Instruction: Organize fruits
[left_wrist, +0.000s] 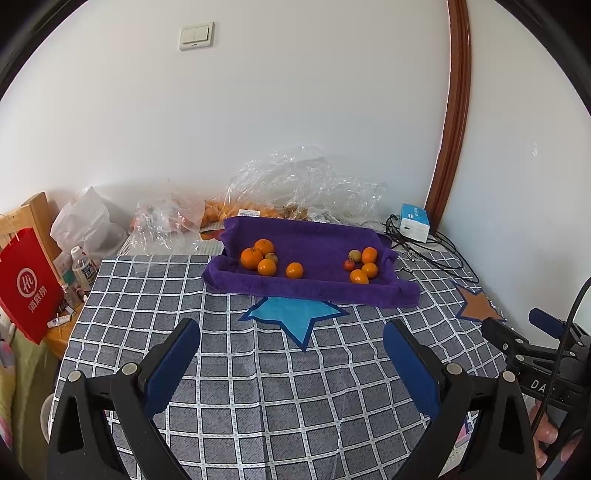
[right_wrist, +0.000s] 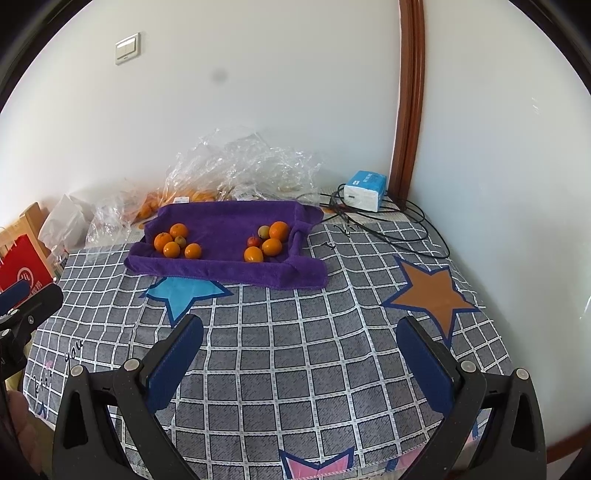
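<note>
Two clusters of small oranges (left_wrist: 258, 258) (right_wrist: 273, 240), each mixed with a duller fruit or two, lie on a purple towel (left_wrist: 310, 288) at the checked tablecloth's (left_wrist: 258, 387) far side. Left gripper (left_wrist: 291, 332) and right gripper (right_wrist: 301, 332) hover empty, fingers spread wide. A red bag (left_wrist: 27, 284) carries white Chinese characters.

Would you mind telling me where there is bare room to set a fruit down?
Free: the purple towel's middle, between the left fruit cluster and right cluster; also the checked tablecloth from towel to open grippers. Crowded: plastic bags behind, cables back right.
</note>
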